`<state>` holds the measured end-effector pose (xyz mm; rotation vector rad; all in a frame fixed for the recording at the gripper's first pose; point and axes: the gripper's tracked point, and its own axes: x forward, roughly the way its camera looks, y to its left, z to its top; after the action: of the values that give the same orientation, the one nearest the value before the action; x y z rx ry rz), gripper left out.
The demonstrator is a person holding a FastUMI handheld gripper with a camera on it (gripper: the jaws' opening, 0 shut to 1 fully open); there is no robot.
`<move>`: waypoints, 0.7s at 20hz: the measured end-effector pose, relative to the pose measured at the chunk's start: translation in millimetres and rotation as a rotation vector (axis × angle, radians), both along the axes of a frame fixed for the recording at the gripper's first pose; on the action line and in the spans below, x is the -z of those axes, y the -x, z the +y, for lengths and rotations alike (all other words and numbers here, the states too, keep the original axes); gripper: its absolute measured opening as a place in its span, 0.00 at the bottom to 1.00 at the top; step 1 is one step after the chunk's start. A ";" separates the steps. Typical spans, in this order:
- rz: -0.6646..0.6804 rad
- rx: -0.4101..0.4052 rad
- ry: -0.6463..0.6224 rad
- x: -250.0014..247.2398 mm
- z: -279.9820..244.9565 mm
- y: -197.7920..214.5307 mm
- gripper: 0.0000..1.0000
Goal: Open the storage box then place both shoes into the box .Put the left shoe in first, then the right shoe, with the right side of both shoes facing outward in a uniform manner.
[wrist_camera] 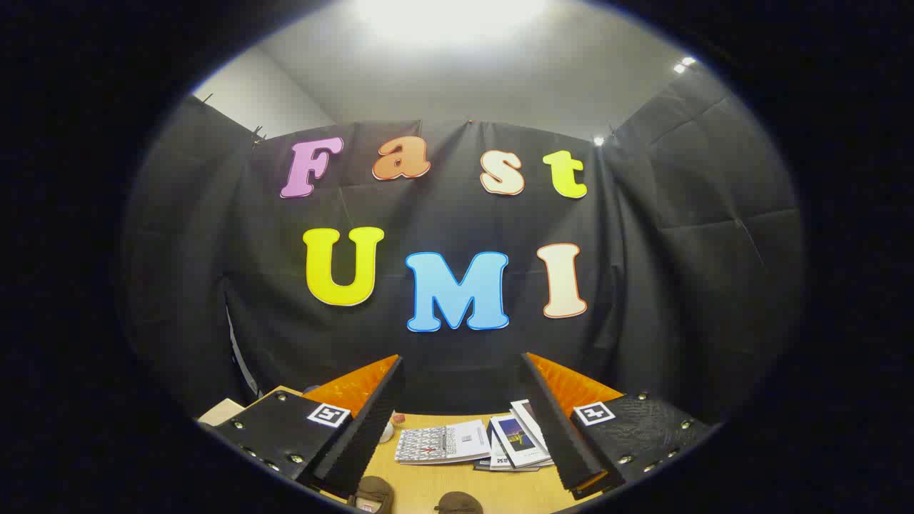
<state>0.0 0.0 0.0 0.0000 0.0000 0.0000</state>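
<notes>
Wooden, light-brown table (428,485) holds a fanned pile of paper booklets (471,442) beyond the fingers. Two brown shoes (414,498) peek up near the fingers, probably waiting for packing. The gripper (457,421) is held high, pointing at the wall, fingers spread wide, holding nothing.

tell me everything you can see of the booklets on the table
The booklets lie flat in a loose pile on the wooden table, beyond and between the open tongs, which touch nothing. They look like thin paper brochures: one has a pale patterned cover, and one beside it bears a dark blue picture, overlapping others fanned out underneath. The right tong finger hides the pile's far edge.
</notes>
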 end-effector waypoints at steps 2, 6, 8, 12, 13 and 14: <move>0.000 0.002 -0.006 1.6 1.4 -0.9 0.98; 0.005 -0.002 -0.013 5.8 5.8 -1.8 0.98; -0.001 -0.014 -0.033 5.6 9.2 -2.0 0.98; -0.022 -0.032 0.004 -1.4 8.4 -5.8 0.98; -0.023 -0.042 0.012 -3.0 9.2 -5.4 0.98; -0.020 -0.052 0.007 -4.4 12.2 -5.7 0.98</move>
<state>5.7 12.2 4.4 -0.0072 -0.0196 0.0519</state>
